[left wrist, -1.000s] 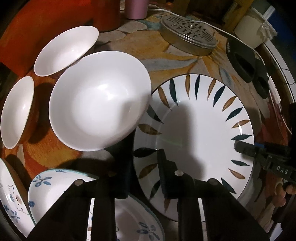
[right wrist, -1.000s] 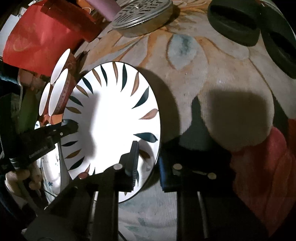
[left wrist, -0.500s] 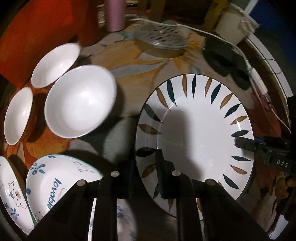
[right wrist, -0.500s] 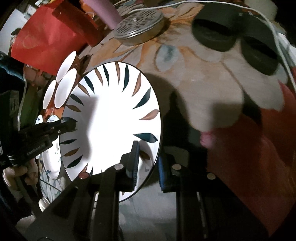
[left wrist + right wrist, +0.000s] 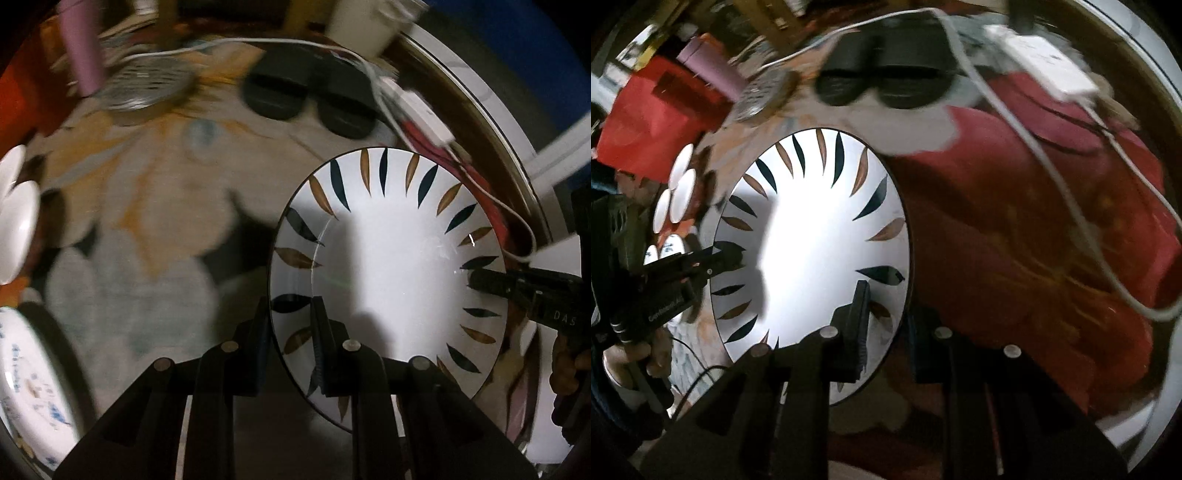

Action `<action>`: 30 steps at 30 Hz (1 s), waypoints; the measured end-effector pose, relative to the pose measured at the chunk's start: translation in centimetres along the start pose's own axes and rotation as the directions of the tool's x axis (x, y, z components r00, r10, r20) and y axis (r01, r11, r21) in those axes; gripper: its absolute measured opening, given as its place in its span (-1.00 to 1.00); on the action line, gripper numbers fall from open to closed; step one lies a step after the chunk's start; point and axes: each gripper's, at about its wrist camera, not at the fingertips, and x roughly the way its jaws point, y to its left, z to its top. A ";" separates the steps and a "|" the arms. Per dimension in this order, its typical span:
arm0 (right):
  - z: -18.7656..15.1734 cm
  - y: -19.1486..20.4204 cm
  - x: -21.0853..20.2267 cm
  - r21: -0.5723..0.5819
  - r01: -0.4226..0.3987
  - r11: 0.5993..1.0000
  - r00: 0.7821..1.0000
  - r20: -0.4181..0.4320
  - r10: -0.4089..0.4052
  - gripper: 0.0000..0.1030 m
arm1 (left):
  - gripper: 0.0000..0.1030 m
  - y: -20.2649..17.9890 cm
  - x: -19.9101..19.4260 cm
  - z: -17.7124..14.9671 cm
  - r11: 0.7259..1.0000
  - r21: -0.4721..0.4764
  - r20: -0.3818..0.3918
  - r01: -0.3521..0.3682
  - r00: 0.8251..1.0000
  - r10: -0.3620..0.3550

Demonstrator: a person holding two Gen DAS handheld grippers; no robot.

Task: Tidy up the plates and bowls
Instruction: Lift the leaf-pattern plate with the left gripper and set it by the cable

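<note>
A large white plate with dark and tan leaf marks around its rim [image 5: 391, 266] is held in the air above the patterned tablecloth. My left gripper [image 5: 290, 325] is shut on its near-left rim. My right gripper [image 5: 886, 314] is shut on the opposite rim, and the plate [image 5: 812, 254] fills the left of the right wrist view. The right gripper also shows in the left wrist view [image 5: 524, 288] at the plate's right edge. Plain white bowls [image 5: 18, 221] sit at the far left. A blue-flowered plate [image 5: 29, 384] lies at lower left.
Two black slippers [image 5: 310, 96] lie at the far side beside a white power strip [image 5: 417, 110] with a cable. A metal lid [image 5: 144, 88] and a pink cup [image 5: 83, 48] stand at the back left. A red cloth [image 5: 1034, 240] lies under the right gripper. The table's round rim [image 5: 498, 122] curves at right.
Both grippers have carried the leaf plate up and to the right, away from the white bowls. The bowls and the flowered plates have slid to the left edge of the view.
</note>
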 end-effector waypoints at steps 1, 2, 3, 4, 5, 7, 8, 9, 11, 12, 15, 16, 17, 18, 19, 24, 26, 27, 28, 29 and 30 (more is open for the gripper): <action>-0.2 -0.9 -0.3 0.009 0.011 1.000 1.000 0.000 -0.011 -0.65 | -0.62 -1.3 0.7 0.0 1.000 0.016 -0.012 0.012 1.000 -0.012; -0.6 -2.1 -0.8 0.027 0.022 0.999 1.000 -0.001 -0.022 -0.65 | -0.62 -2.1 1.1 0.0 0.999 0.026 -0.020 0.019 1.000 -0.019; -0.8 -3.1 -0.9 0.045 0.032 0.998 0.999 -0.002 -0.032 -0.64 | -0.62 -3.1 1.7 0.0 0.999 0.037 -0.029 0.025 0.999 -0.024; -1.0 -4.0 -1.1 0.060 0.037 0.998 0.999 -0.001 -0.037 -0.64 | -0.62 -4.1 2.2 -0.1 0.998 0.048 -0.039 0.029 0.999 -0.027; -1.3 -5.3 -1.2 0.089 0.043 0.995 0.999 -0.001 -0.043 -0.64 | -0.62 -5.0 2.8 -0.1 0.998 0.060 -0.047 0.028 0.999 -0.025; -1.7 -6.9 -0.9 0.123 0.043 0.991 0.999 -0.005 -0.043 -0.64 | -0.62 -6.3 4.1 0.0 0.997 0.073 -0.063 0.018 0.998 -0.013; -1.8 -7.7 -0.6 0.141 0.041 0.989 0.999 -0.009 -0.040 -0.64 | -0.62 -6.7 4.6 0.0 0.997 0.073 -0.070 0.012 0.997 -0.007; -2.0 -8.3 -0.2 0.156 0.039 0.987 0.999 -0.015 -0.038 -0.64 | -0.62 -7.0 5.3 0.1 0.998 0.070 -0.083 0.003 0.997 0.003; -2.3 -9.3 0.9 0.175 0.038 0.984 0.999 -0.027 -0.034 -0.64 | -0.63 -7.6 6.4 -0.2 0.998 0.062 -0.104 -0.017 0.994 0.023; -2.4 -9.6 1.3 0.181 0.038 0.983 0.999 -0.033 -0.032 -0.64 | -0.63 -7.7 6.9 -0.4 0.998 0.059 -0.115 -0.032 0.993 0.039; -3.0 -9.9 2.2 0.199 0.031 0.979 0.999 -0.048 -0.021 -0.58 | -0.63 -7.8 7.1 -0.9 0.997 0.054 -0.120 -0.048 0.991 0.054; -3.1 -10.0 2.5 0.213 0.029 0.977 0.999 -0.049 -0.019 -0.57 | -0.63 -8.0 7.0 -1.0 0.997 0.061 -0.110 -0.050 0.992 0.057; -3.2 -10.0 2.7 0.219 0.035 0.975 0.998 -0.053 -0.024 -0.57 | -0.63 -8.1 7.0 -1.0 0.996 0.072 -0.106 -0.055 0.992 0.063; -3.1 -10.0 2.9 0.225 0.054 0.973 0.997 -0.065 -0.040 -0.57 | -0.63 -8.1 6.9 -1.1 0.995 0.081 -0.107 -0.063 0.992 0.071; -3.4 -10.5 2.8 0.226 0.065 0.972 0.996 -0.073 -0.050 -0.56 | -0.63 -8.1 6.9 -1.0 0.994 0.083 -0.109 -0.068 0.991 0.077; -2.8 -8.7 0.4 0.169 0.153 0.974 0.988 -0.008 -0.154 0.37 | 0.12 -6.4 4.9 -1.1 0.998 0.022 -0.092 -0.062 0.994 0.063; -2.3 -7.0 -0.9 0.139 0.169 0.976 0.983 0.044 -0.176 0.81 | 0.83 -5.7 3.4 -1.2 0.998 -0.003 -0.052 -0.068 0.996 0.068; -2.0 -6.0 -1.6 0.119 0.171 0.978 0.981 0.073 -0.180 0.94 | 0.93 -5.2 2.4 -1.3 0.997 -0.015 -0.035 -0.072 0.997 0.071; -1.8 -5.2 -2.0 0.107 0.168 0.980 0.980 0.089 -0.178 0.95 | 0.93 -4.9 1.7 -1.5 0.996 -0.021 -0.022 -0.084 0.996 0.084; -1.6 -4.4 -2.4 0.099 0.166 0.981 0.980 0.097 -0.175 0.95 | 0.95 -4.5 1.0 -1.6 0.995 -0.028 -0.013 -0.100 0.995 0.099; -1.4 -3.6 -2.6 0.096 0.165 0.982 0.980 0.099 -0.174 0.99 | 0.99 -4.2 0.2 -1.7 0.993 -0.037 -0.004 -0.112 0.994 0.112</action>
